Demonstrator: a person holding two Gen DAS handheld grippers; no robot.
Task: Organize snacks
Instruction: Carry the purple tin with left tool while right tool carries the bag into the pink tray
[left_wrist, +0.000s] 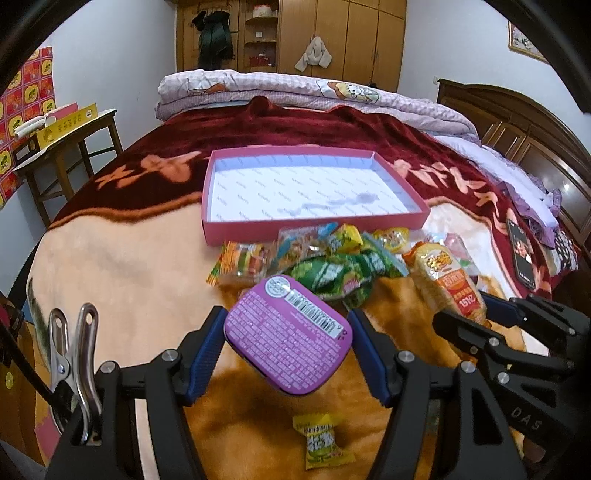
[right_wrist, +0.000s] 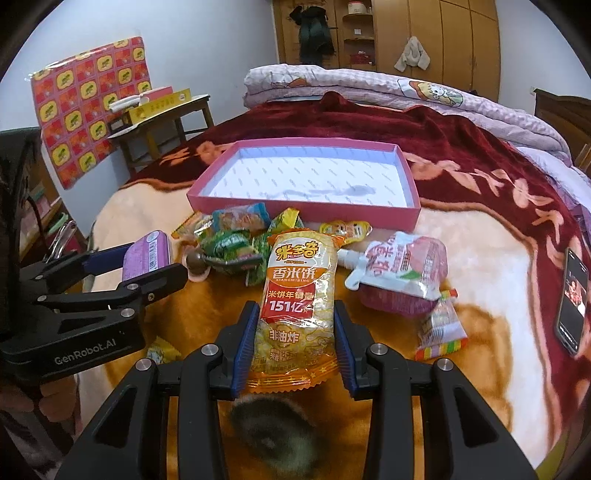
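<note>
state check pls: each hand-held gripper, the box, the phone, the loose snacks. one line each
left hand-held gripper: shut on purple tin
purple tin: gripped at both sides, label side up
right hand-held gripper: shut on rice cracker pack
rice cracker pack: sealed, held between the pads
pink box: open, no snacks inside
loose snacks: piled on the blanket beside the box
phone: screen lit, flat on the blanket
</note>
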